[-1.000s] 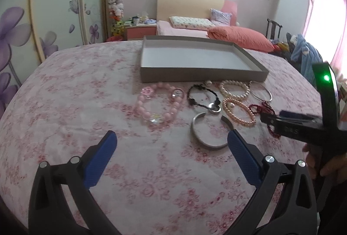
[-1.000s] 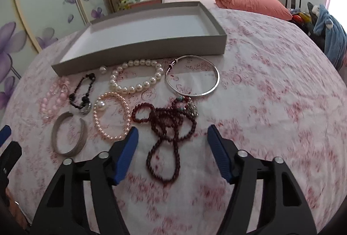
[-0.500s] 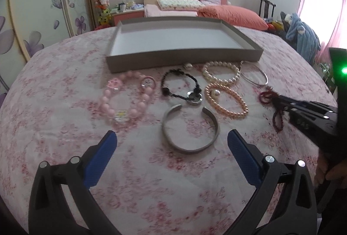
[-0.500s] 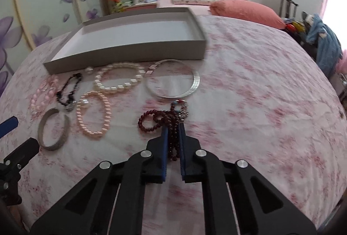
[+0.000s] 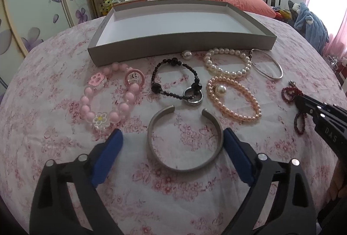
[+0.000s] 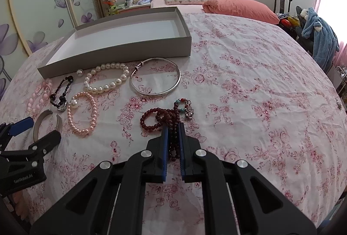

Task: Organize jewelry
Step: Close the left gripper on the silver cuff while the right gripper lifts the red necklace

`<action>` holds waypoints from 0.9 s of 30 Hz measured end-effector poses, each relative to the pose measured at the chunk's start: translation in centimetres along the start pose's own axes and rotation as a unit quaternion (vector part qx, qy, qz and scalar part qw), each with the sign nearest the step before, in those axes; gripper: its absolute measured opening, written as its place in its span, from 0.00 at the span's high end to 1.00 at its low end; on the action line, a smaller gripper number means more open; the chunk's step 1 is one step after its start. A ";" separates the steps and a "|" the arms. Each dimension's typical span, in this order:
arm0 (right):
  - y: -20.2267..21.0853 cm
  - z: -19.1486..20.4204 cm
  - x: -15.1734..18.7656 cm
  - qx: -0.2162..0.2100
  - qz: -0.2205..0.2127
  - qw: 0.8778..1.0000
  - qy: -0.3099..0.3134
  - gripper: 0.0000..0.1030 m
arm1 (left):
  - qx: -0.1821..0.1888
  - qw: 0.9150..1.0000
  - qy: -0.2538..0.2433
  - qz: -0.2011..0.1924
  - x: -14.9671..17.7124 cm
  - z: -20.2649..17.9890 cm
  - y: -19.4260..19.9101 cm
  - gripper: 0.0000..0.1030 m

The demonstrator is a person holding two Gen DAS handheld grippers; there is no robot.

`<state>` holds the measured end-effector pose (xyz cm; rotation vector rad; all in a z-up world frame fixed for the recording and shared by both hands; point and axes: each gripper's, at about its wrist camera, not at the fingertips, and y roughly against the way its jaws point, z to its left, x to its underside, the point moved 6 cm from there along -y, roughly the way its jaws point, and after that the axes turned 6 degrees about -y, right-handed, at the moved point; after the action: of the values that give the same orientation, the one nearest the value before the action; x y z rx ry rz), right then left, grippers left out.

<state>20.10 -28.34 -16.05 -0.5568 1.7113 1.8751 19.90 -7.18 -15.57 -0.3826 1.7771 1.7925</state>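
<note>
A shallow grey tray (image 5: 177, 44) sits on the flowered cloth (image 6: 249, 87) of the desk, its white floor bare; every piece of jewelry lies outside it, along its near wall.

The right tongs (image 6: 173, 130) are pinched nearly together on the dark red bead necklace (image 6: 161, 119), whose loops and small silver charm spill out just ahead of the blue pads. Seen from the left wrist, the same tongs (image 5: 300, 100) come in from the right with the red beads (image 5: 289, 94) at their tip.

The left tongs (image 5: 173, 140) are spread wide and low over the cloth, 1 blue pad on each side of the open silver cuff (image 5: 184, 139); I cannot tell whether either pad touches it.

Beyond the cuff, left to right: a pink bead bracelet (image 5: 110, 98) with flower and paw charms, a black bead bracelet (image 5: 175, 83) with a ring, a peach pearl bracelet (image 5: 234, 98), a white pearl bracelet (image 5: 227, 61) and a thin silver bangle (image 5: 267, 64). A single loose pearl (image 5: 187, 54) rests just beside the tray wall.
</note>
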 end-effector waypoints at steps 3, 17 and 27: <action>0.0 0.1 0.0 -0.001 0.000 1.000 -0.001 0.90 | 0.000 1.000 0.000 -0.002 -0.3 -0.1 -0.1 0.13; -0.1 0.1 0.0 -0.005 0.001 1.000 -0.007 0.90 | 0.004 1.000 -0.004 -0.014 -0.6 -0.7 0.2 0.33; -0.1 -0.2 0.0 -0.011 0.001 1.000 -0.013 0.90 | 0.012 1.000 0.002 -0.019 0.0 -0.2 0.7 0.36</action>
<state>20.21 -28.53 -16.16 -0.5382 1.6778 1.8964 19.44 -7.39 -14.99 -0.4075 1.7798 1.7447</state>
